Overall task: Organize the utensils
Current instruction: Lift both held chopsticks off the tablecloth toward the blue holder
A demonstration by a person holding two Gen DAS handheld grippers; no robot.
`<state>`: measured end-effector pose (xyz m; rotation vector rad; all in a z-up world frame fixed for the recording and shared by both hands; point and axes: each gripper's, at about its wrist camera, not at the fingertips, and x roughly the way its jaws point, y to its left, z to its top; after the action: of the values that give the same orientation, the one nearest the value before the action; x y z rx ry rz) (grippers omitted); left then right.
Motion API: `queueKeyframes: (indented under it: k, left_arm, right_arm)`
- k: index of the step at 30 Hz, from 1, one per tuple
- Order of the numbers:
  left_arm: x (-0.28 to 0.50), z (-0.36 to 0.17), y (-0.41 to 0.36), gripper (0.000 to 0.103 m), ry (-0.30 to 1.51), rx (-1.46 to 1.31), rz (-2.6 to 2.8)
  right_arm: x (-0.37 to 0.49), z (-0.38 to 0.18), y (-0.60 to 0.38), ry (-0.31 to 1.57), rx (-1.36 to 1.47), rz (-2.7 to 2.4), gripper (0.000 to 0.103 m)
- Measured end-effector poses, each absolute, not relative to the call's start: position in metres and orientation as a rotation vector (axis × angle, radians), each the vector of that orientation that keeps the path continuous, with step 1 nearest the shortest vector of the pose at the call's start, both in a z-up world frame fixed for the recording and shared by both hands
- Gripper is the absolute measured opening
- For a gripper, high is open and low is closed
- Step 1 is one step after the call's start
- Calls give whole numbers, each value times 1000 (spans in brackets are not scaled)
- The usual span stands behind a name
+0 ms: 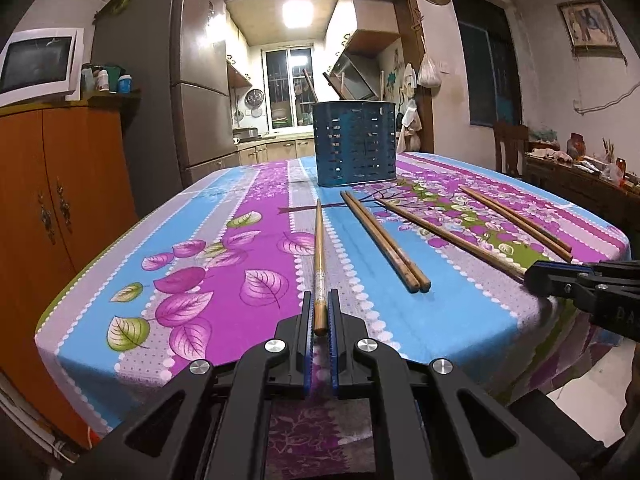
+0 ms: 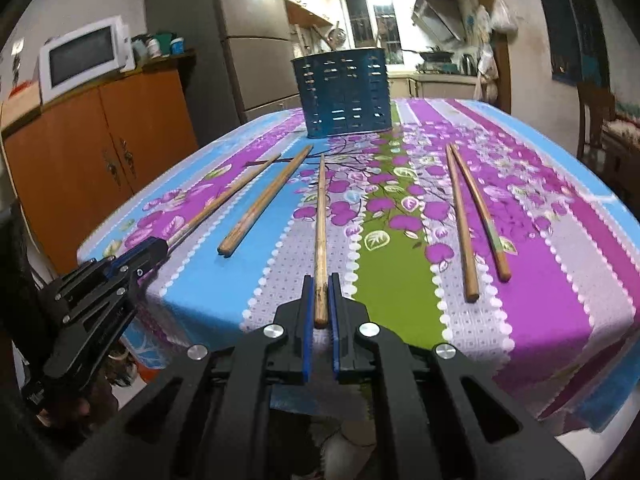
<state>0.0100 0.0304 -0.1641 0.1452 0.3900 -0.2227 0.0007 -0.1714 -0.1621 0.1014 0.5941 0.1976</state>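
While the counter (image 1: 224,240) carries a blue utensil holder (image 1: 354,142) at its far end, both tongs are clenched on chopsticks lying flat: left tongs (image 1: 320,312) on one chopstick (image 1: 319,248), right tongs (image 2: 322,300) on another chopstick (image 2: 321,216).

Floral striped tablecloth (image 1: 224,216), dark blue slotted holder (image 1: 354,144).
Cloth showing purple, blue, grey, green bands; chopsticks (image 1: 382,236) looking brown.

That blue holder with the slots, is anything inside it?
Hard to say. In both views the blue holder shows only its slotted wall; nothing sticks up above its rim. Its inside is hidden. The chopsticks lie on the tablecloth.
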Motion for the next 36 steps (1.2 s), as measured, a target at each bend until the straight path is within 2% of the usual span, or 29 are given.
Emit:
queueKeyframes:
  k: [11, 13, 14, 16, 20, 23, 25, 27, 36]
  left_arm:
    - [7, -170, 28, 8, 358, 192, -207]
    - [6, -171, 27, 8, 352, 204, -204]
    - [6, -171, 26, 8, 351, 207, -203]
    - [5, -171, 26, 8, 348, 214, -202]
    - [5, -172, 26, 8, 346, 221, -203]
    - [5, -172, 26, 8, 344, 226, -204]
    - [5, -172, 26, 8, 345, 223, -204]
    - [5, -172, 25, 8, 343, 222, -202]
    - [6, -166, 28, 8, 359, 204, -206]
  right_arm:
    - [-14, -164, -171, 577, 31, 196, 8]
    - [-16, -163, -169, 568, 8, 194, 21]
    - [-17, -163, -168, 565, 4, 193, 31]
    - [-17, -163, -168, 560, -1, 191, 31]
    - [-17, -166, -173, 563, 18, 187, 26]
    - [-17, -167, -176, 557, 21, 188, 14]
    - [-18, -167, -176, 550, 23, 191, 13]
    - [-19, -168, -175, 545, 20, 200, 6]
    - [-19, -162, -176, 529, 33, 204, 5]
